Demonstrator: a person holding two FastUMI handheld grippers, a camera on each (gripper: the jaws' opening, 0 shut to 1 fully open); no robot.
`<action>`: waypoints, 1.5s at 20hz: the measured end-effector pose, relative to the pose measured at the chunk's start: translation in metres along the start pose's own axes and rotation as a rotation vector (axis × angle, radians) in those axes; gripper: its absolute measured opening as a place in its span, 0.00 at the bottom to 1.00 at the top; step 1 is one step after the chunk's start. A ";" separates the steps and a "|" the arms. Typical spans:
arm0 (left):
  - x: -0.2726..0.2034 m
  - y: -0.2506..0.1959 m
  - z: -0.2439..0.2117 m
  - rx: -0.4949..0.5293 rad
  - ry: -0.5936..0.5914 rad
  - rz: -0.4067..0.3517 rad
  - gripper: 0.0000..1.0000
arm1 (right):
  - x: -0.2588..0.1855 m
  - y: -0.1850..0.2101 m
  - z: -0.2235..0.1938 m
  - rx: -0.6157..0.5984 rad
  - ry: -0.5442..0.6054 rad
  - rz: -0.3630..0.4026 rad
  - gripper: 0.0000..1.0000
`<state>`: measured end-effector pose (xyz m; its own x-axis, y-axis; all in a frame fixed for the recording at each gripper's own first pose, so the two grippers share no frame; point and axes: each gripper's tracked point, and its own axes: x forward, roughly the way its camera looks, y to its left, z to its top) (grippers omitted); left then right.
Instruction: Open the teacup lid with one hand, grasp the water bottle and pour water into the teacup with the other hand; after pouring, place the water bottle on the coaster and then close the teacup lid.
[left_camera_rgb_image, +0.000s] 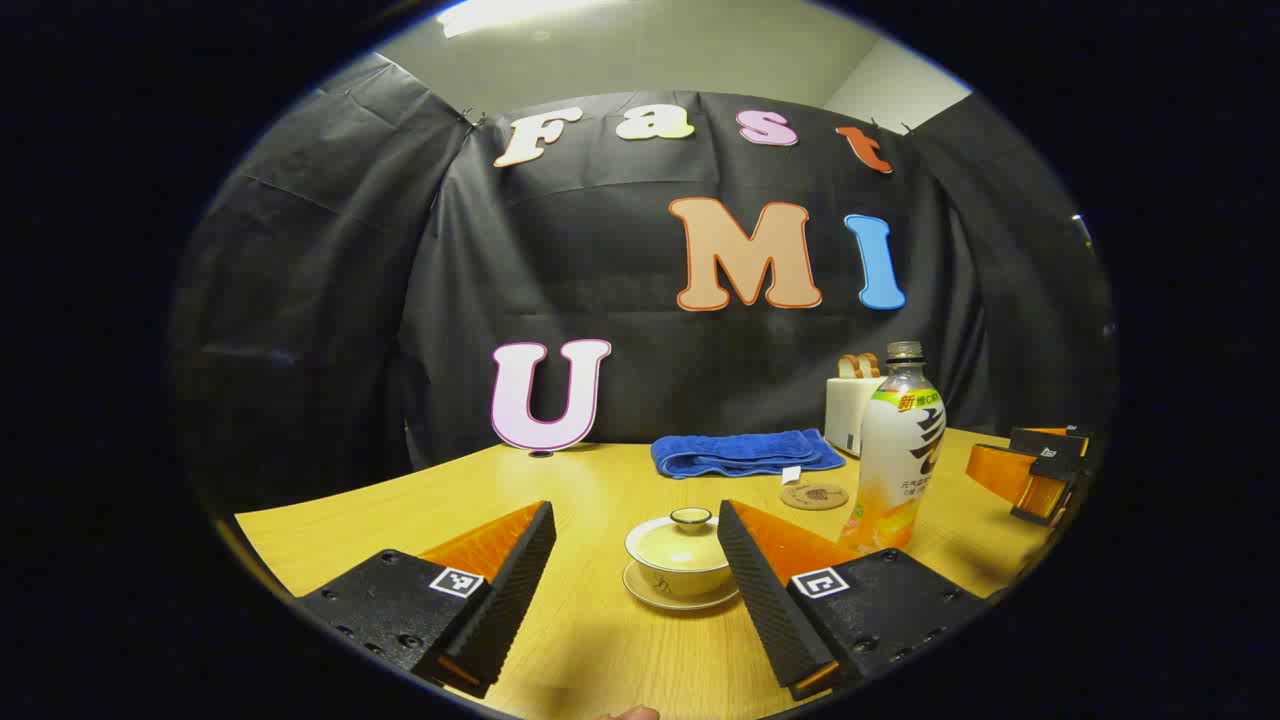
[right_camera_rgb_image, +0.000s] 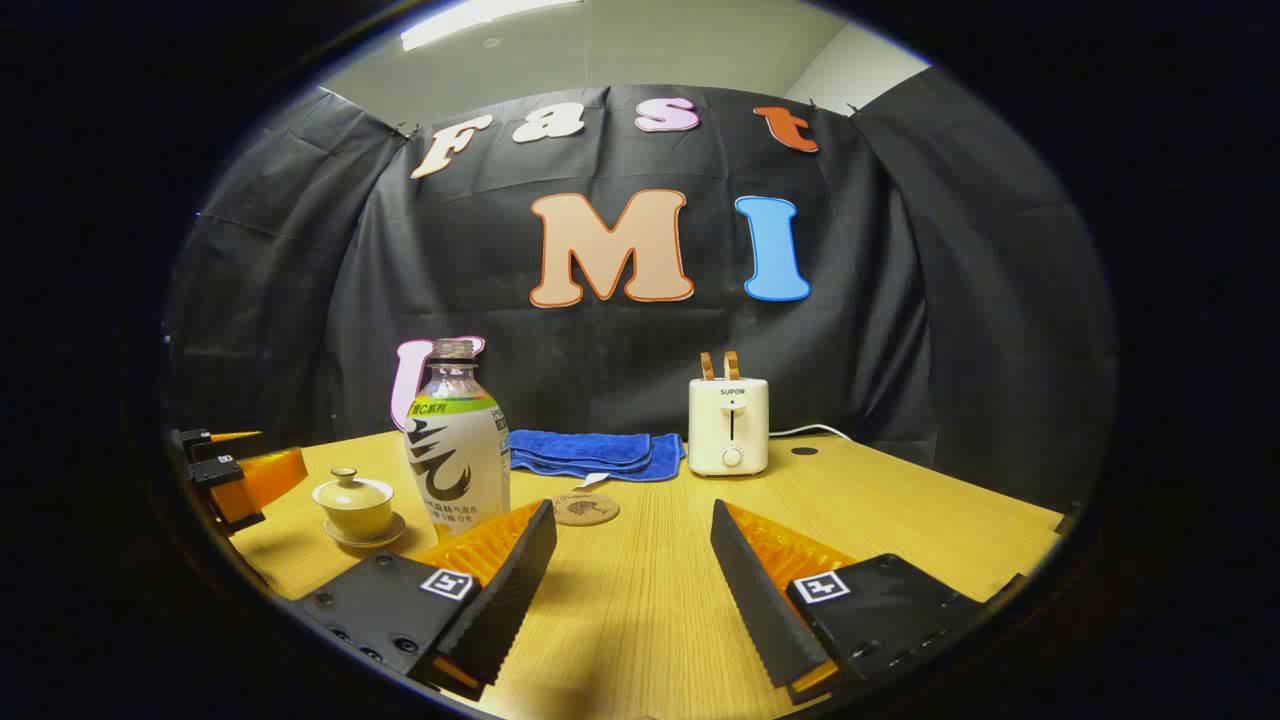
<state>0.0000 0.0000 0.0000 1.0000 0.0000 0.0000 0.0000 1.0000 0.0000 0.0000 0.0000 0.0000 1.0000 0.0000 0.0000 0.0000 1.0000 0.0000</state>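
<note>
1. While both sets of jaws stood spread and empty, I held the left gripper (left_camera_rgb_image: 635, 570) low over the table (left_camera_rgb_image: 420, 500), lined up on the teacup (left_camera_rgb_image: 680, 565).
2. Its lid (left_camera_rgb_image: 690, 520) sat on, so I judged the lid-opening step barely begun.
3. My right gripper (right_camera_rgb_image: 632, 570) had the water bottle (right_camera_rgb_image: 455, 450) just off its left finger, uncapped and upright.
4. The coaster (right_camera_rgb_image: 585, 508) lay bare beside the bottle.
5. Next, I reckoned, the left needed to close on the lid knob.

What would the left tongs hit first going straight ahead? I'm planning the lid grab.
Probably the teacup: it sits with its lid on, centred between the open left tongs, nothing nearer. Depth is uncertain.
</note>
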 end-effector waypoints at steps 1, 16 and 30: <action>0.003 -0.002 -0.002 0.001 0.004 -0.001 0.95 | 0.000 0.000 0.000 0.000 0.001 0.000 0.95; 0.009 -0.004 -0.009 0.004 0.031 -0.012 0.95 | 0.001 0.000 -0.001 0.000 0.001 0.000 0.99; 0.011 -0.012 -0.009 0.004 0.029 -0.043 0.95 | 0.002 0.000 -0.002 0.000 0.000 0.009 0.95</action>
<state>0.0108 -0.0115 -0.0095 0.9986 -0.0430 -0.0295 0.0431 0.9991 0.0035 0.0020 0.0004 -0.0016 1.0000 0.0086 0.0000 -0.0086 1.0000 0.0003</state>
